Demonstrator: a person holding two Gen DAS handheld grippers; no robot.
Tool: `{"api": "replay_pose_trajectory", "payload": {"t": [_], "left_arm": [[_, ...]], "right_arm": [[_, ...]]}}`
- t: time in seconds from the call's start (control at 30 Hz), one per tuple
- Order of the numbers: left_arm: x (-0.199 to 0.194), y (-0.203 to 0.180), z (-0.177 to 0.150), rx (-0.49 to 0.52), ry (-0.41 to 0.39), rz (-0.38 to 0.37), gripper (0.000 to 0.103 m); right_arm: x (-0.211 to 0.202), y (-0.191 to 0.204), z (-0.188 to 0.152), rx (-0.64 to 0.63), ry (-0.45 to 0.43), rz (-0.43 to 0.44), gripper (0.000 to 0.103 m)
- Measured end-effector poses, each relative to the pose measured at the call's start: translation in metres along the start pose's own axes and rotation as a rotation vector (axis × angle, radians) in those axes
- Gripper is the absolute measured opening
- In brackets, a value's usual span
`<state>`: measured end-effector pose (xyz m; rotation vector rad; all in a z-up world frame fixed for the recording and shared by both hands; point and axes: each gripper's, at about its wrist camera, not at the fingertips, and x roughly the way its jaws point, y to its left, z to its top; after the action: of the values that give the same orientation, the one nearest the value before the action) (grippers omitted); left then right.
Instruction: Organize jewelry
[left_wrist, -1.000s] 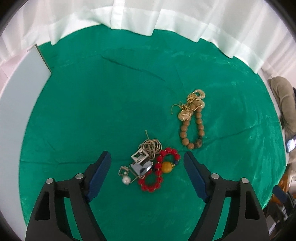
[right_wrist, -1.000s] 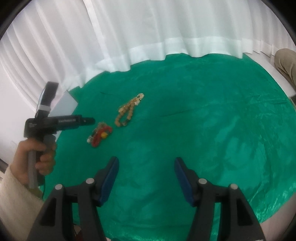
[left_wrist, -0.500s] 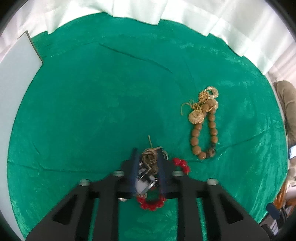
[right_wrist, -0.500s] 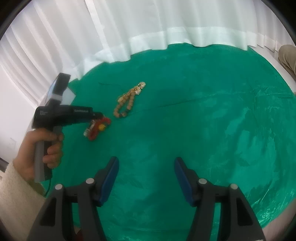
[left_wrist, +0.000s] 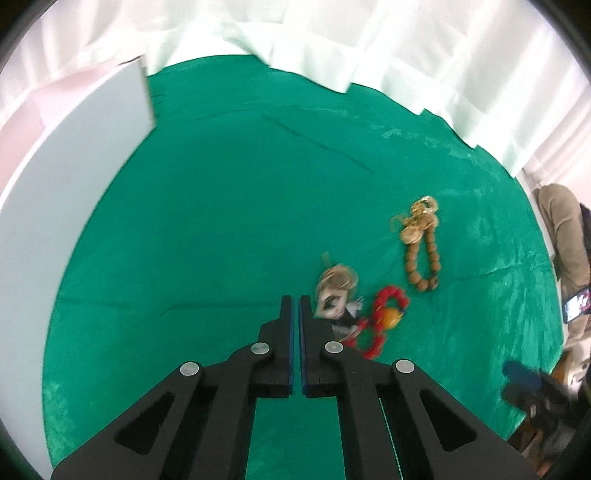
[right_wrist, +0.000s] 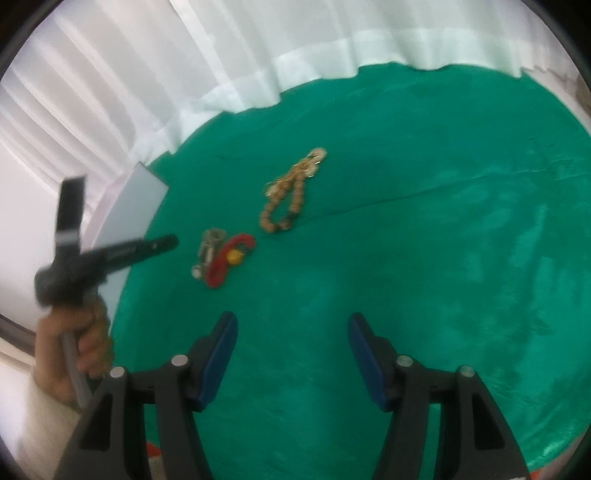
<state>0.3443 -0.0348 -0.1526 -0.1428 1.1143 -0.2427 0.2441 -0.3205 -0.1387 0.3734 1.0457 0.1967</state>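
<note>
The left claw is clenched with its two blue-lined fingers pressed together and nothing between them; its tips hang over bare green cloth just left of the nearer jewelry pile. The right claw is released, its two fingers standing apart over empty cloth, well short of the jewelry.

There are two separate heaps of jewelry. The nearer one is a tangle: a red bead bracelet with one yellow bead, and beside it, touching, a cluster of gold and silver pieces too blurred to count. The farther heap, apart from the first, is one brown bead bracelet with a bunch of gold pieces at its far end.

In the right wrist view a hand in a pale sleeve grips the handle of the left tool.

All of it lies on a table covered in green velvet cloth, creased in places. A flat white board rests at its left edge, and white curtains hang behind.
</note>
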Motion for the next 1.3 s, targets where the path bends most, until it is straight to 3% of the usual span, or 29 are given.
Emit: {"api": "replay_pose_trajectory", "payload": {"t": [0.03,0.1,0.2,0.4,0.57,0.67,0.73,0.83,1.1,1.23,1.3], "left_arm": [[-0.003,0.006,-0.004,-0.001,-0.001,0.002,0.001],[-0.009,0.014,-0.012,0.007,-0.001,0.012,0.001],[-0.016,0.023,-0.021,0.012,0.006,0.015,0.002],[-0.023,0.033,-0.034,0.015,-0.001,0.036,0.023],[-0.022,0.036,-0.038,0.019,-0.002,0.047,0.023],[-0.021,0.034,-0.038,0.033,-0.001,0.051,0.029],[-0.019,0.032,-0.036,0.035,-0.001,0.049,0.033],[-0.015,0.030,-0.035,0.038,0.004,0.040,0.037],[0.000,0.015,-0.026,0.021,0.038,0.001,0.040],[0.006,0.002,-0.015,0.014,0.032,-0.029,0.061],[0.013,-0.009,-0.007,0.013,0.031,-0.030,0.063]], "right_arm": [[0.011,0.006,0.007,0.013,0.021,0.025,0.062],[0.027,0.015,0.015,0.042,0.051,0.067,0.048],[0.065,0.033,0.032,0.098,0.123,0.121,0.037],[0.107,0.065,0.048,0.060,0.130,-0.020,0.037],[0.126,0.075,0.048,0.033,0.104,-0.097,0.028],[0.128,0.081,0.048,-0.013,0.074,-0.119,0.026],[0.123,0.079,0.050,-0.028,0.066,-0.111,0.015],[0.112,0.073,0.052,-0.043,0.083,-0.103,0.016],[0.086,0.042,0.053,-0.035,0.108,-0.241,0.016],[0.072,0.029,0.050,0.007,0.085,-0.218,0.017],[0.074,0.030,0.051,0.015,0.079,-0.206,0.017]]}}
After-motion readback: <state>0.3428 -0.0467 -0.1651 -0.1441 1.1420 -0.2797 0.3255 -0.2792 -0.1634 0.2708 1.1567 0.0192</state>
